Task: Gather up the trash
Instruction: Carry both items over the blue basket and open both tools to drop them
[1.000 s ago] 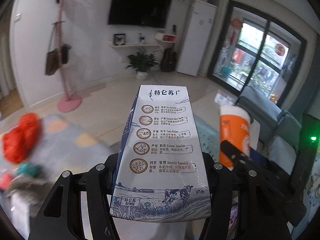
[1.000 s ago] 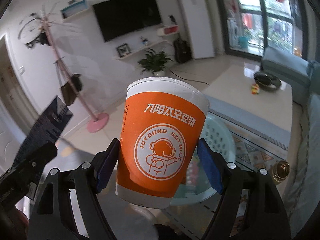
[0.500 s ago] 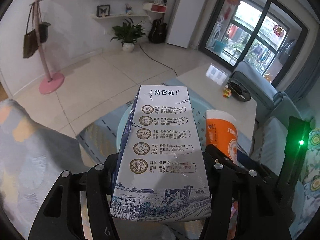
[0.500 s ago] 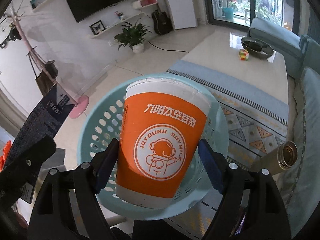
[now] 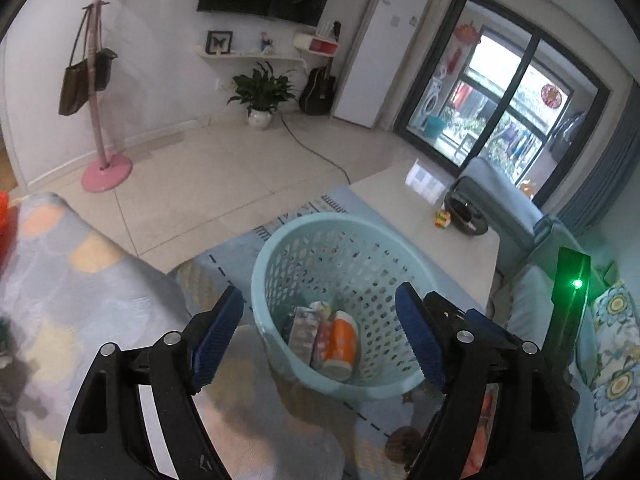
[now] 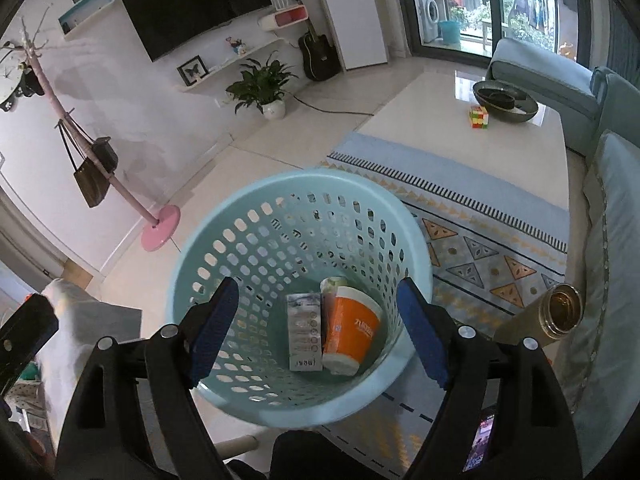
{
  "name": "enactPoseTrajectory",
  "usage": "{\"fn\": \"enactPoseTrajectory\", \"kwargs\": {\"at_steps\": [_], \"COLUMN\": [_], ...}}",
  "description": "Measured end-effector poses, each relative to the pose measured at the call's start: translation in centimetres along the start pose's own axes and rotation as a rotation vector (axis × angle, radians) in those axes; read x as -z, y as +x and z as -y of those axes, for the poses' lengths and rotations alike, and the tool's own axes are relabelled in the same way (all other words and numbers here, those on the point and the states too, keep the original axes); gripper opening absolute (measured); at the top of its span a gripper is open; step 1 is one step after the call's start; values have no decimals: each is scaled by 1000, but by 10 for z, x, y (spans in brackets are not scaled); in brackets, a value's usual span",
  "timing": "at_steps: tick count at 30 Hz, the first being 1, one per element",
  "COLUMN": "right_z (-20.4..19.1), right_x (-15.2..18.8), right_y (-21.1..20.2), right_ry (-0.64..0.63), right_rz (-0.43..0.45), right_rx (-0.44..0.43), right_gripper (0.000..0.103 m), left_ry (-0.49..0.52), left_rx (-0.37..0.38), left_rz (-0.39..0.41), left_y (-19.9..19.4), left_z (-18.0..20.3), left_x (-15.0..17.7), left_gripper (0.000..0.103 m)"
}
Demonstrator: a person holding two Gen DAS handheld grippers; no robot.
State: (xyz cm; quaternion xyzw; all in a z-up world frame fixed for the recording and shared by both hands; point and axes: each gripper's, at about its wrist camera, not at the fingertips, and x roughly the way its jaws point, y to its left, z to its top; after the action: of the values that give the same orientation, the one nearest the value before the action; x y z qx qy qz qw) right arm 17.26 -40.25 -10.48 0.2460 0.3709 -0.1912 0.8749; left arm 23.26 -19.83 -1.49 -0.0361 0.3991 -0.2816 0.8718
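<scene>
Left tool (image 5: 318, 336): black frame, ribbed blue pads, jaws wide and just been opening, nothing between them. Right tool (image 6: 318, 332): same build, jaws wide, empty. Both hang above the basket.

Basket (image 6: 200, 264): round, pale-blue plastic, walls pierced with rows of oval holes, smooth rim. On its bottom, lying flat: a rectangular milk carton (image 6: 305, 330), white-grey printed card, and touching its right side an orange paper cup (image 6: 352, 330) on its side with a white rim. A further pale wrapper sits behind the cup, too small to tell what.

Basket stands on a patterned rug (image 6: 480, 256), blue with yellow triangles, beside a soft floral-covered seat (image 5: 80, 280). An open metal flask (image 6: 558, 312) stands on the rug right of the basket.

Beyond: glossy white table (image 6: 460, 120) carrying a puzzle cube (image 6: 479, 116) near its far edge, just beside a dark bowl (image 6: 504, 100). Far wall: pink coat stand (image 5: 104, 160), potted plant (image 5: 260, 96).
</scene>
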Motion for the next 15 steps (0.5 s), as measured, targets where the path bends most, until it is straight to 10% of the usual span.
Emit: {"fn": "enactPoseTrajectory", "kwargs": {"at_steps": [15], "right_z": [-79], "right_x": [33], "right_y": [-128], "right_ry": [-180], "right_rz": [129], "right_rx": [-188], "right_gripper": [77], "left_ry": [-66], "left_rx": [-104], "left_rz": [214], "left_y": [-164], "left_z": [-31], "left_x": [39], "left_gripper": [77]}}
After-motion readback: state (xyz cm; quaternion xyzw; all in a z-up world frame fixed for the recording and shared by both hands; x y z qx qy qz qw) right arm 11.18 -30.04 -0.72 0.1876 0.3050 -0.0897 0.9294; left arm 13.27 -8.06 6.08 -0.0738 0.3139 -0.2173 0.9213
